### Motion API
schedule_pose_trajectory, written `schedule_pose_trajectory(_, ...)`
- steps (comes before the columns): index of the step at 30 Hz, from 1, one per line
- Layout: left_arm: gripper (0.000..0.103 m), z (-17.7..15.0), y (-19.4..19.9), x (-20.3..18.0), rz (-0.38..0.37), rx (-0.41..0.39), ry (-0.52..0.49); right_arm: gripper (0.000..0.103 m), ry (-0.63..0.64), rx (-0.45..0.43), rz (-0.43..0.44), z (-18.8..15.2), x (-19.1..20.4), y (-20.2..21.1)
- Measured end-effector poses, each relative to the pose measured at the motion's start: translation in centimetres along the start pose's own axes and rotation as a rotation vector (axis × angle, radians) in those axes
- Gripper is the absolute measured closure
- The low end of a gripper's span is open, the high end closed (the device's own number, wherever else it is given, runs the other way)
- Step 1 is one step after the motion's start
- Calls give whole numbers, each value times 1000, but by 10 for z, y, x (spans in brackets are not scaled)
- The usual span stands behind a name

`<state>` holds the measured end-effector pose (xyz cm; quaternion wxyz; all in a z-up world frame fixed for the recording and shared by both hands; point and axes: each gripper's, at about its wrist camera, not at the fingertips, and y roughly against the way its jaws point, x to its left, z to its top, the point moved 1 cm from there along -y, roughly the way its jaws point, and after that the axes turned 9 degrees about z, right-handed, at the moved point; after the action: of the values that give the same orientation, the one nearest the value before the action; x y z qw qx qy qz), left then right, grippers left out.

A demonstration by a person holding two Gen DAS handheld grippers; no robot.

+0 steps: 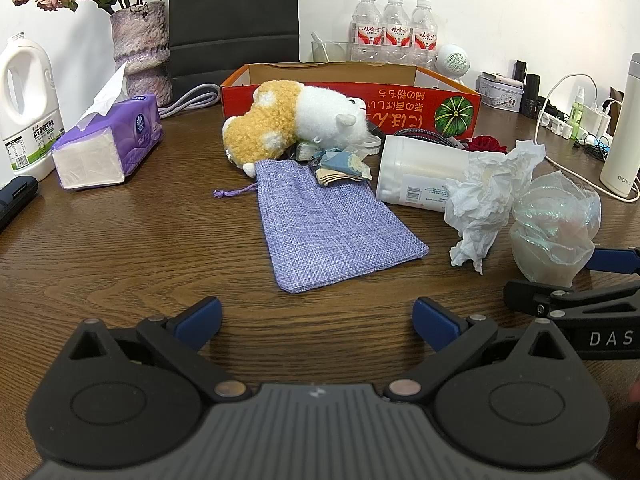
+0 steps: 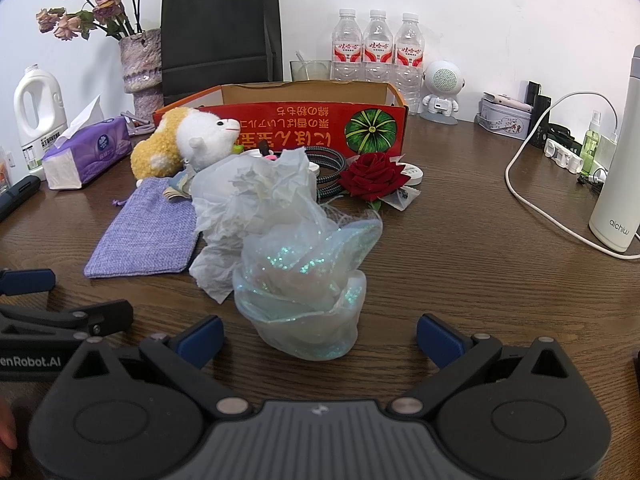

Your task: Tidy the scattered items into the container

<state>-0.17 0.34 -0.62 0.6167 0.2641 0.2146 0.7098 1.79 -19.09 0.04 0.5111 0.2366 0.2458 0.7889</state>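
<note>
Both the left gripper (image 1: 316, 320) and right gripper (image 2: 320, 336) stand wide and empty; at centre frame, the flimsy iridescent wrap (image 2: 304, 280) may collapse or drag the crumpled tissue (image 2: 256, 196) along when pinched.

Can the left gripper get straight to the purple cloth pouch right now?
Probably yes. The left gripper is open and the purple pouch lies flat just ahead of it, with only bare table between them.
</note>
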Motion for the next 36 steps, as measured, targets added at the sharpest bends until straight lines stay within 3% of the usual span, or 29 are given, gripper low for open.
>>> schedule_pose_trajectory(27, 0, 2, -2, -2, 32, 0, 25, 0, -3, -1, -8, 2, -3, 1)
schedule_pose_trajectory(29, 0, 2, 5, -1, 31, -45, 24, 5, -7, -5, -26, 3, -2, 5)
schedule_pose_trajectory(32, 0, 2, 33, 4, 6, -208, 43, 7, 7, -102, -40, 5, -1, 33)
schedule_pose_trajectory(36, 0, 12, 40, 10, -14, -246, 62, 7, 16, -204, 34, 18, -8, 62)
